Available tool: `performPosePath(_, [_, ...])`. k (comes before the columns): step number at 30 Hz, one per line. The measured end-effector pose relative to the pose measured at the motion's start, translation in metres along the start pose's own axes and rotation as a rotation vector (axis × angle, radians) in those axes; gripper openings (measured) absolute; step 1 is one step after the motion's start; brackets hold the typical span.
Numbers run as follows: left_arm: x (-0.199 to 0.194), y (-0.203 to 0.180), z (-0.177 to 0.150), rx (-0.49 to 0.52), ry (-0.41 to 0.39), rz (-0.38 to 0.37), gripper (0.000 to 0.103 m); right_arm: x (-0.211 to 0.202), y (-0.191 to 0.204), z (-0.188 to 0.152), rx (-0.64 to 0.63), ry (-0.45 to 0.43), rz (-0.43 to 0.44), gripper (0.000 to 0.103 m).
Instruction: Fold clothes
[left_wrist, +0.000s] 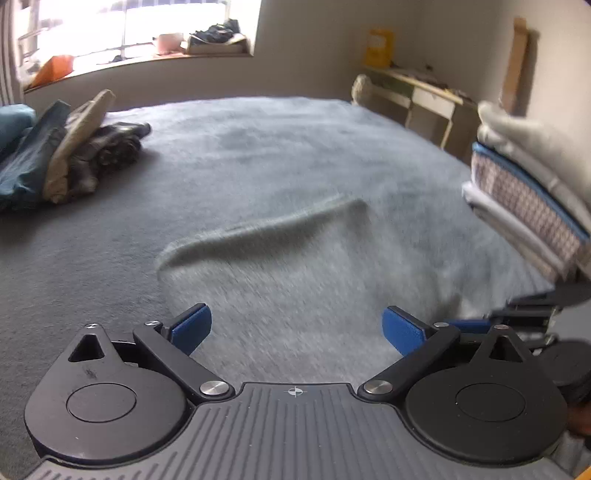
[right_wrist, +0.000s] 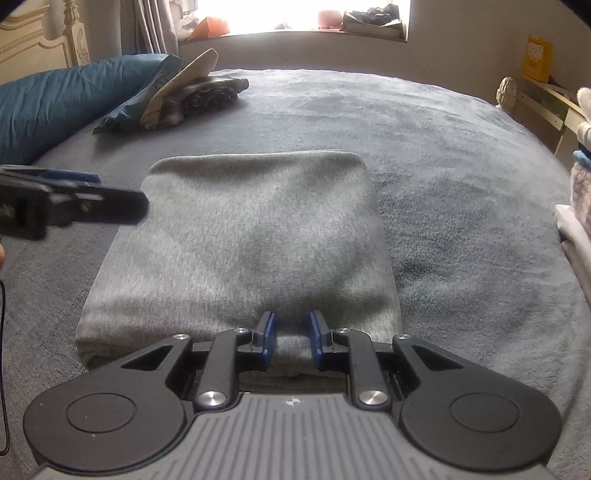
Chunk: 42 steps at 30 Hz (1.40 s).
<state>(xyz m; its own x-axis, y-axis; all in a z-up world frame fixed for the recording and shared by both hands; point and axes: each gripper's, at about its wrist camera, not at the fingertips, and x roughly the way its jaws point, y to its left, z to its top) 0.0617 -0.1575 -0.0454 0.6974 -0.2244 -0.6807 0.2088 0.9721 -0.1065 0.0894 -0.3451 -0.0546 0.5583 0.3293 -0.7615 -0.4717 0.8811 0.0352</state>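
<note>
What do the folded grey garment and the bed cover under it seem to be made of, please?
Folded grey garment: probably a soft knit, matte heathered grey with fine ribbing, holding plump rounded folds. Bed cover: likely fleece or plush, darker grey-blue, with a short nap showing brushed light and dark patches.

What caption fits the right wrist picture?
Right gripper pinches the folded grey garment's near edge on the bed.
</note>
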Motion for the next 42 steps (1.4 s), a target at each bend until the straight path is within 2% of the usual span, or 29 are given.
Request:
performPosePath(2, [0.022, -0.006, -0.016, 0.038, 0.087, 0.014, 0.093, -0.001, -0.003, 0.001, 0.015, 0.005, 0.012, 0.022])
performPosePath(4, [0.022, -0.007, -0.029, 0.056, 0.049, 0.026, 0.093, -0.002, -0.006, 0.003, 0.030, 0.013, 0.025, 0.022])
performPosePath(6, [0.021, -0.007, -0.029, 0.054, 0.050, 0.021, 0.094, -0.009, -0.009, 0.012, 0.034, -0.004, 0.031, 0.022])
performPosePath(9, [0.023, -0.003, -0.025, 0.035, 0.072, 0.007, 0.095, -0.015, -0.018, 0.035, 0.035, -0.085, 0.049, 0.022])
performPosePath(13, [0.022, -0.004, -0.024, 0.036, 0.071, 0.013, 0.096, 0.010, -0.035, 0.070, 0.046, -0.150, 0.055, 0.022])
performPosePath(15, [0.022, -0.003, -0.024, 0.034, 0.069, 0.009, 0.097, 0.040, -0.046, 0.080, 0.074, -0.123, 0.084, 0.022])
performPosePath(17, [0.022, -0.001, -0.025, 0.036, 0.065, 0.007, 0.098, 0.078, -0.054, 0.081, 0.097, -0.025, 0.109, 0.022])
performPosePath(18, [0.021, -0.001, -0.025, 0.038, 0.064, 0.005, 0.098, 0.086, -0.056, 0.080, 0.103, -0.013, 0.113, 0.023])
performPosePath(21, [0.021, 0.001, -0.025, 0.041, 0.065, -0.004, 0.100, 0.080, -0.056, 0.090, 0.105, -0.029, 0.111, 0.024])
performPosePath(24, [0.021, 0.002, -0.026, 0.041, 0.059, -0.011, 0.100, 0.071, -0.054, 0.102, 0.100, -0.082, 0.154, 0.024])
performPosePath(28, [0.021, 0.001, -0.028, 0.041, 0.038, -0.020, 0.101, 0.107, -0.049, 0.109, 0.077, -0.065, 0.130, 0.024])
performPosePath(31, [0.021, 0.001, -0.026, 0.047, 0.038, -0.029, 0.102, 0.129, -0.054, 0.111, 0.142, -0.065, 0.126, 0.024])
performPosePath(34, [0.020, 0.002, -0.026, 0.053, 0.046, -0.037, 0.102, 0.124, -0.053, 0.115, 0.153, -0.062, 0.119, 0.024])
performPosePath(40, [0.020, 0.007, -0.027, 0.053, 0.045, -0.054, 0.103, 0.066, -0.074, 0.107, 0.254, -0.109, 0.165, 0.024])
performPosePath(42, [0.020, 0.007, -0.027, 0.054, 0.048, -0.058, 0.103, 0.065, -0.079, 0.097, 0.265, -0.056, 0.143, 0.024])
